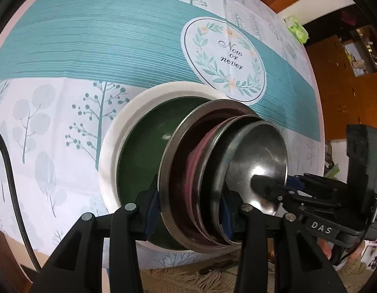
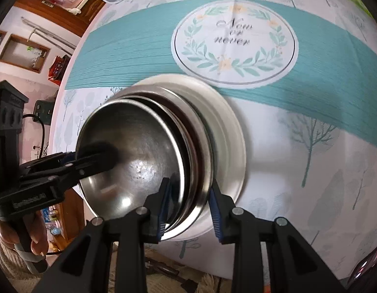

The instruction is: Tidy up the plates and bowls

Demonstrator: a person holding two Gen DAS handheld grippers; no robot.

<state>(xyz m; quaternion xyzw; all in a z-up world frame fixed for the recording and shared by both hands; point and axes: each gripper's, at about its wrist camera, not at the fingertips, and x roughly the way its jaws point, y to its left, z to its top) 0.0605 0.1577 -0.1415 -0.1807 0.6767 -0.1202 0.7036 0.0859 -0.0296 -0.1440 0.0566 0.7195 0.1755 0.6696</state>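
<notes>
I am seeing glossy steel bowls shining beside my matt black plastic fingers, nesting above the smooth printed tablecloth.

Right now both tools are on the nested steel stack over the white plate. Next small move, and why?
Probably lower the stack straight down. The left tool and right tool clamp opposite rims of the nested steel bowls, which sit roughly centred over the white plate with the green dish in it. Whether they already rest there is unclear, so keep both grips.

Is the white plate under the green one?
Yes, the white plate lies on the table with the green plate inside it.
</notes>
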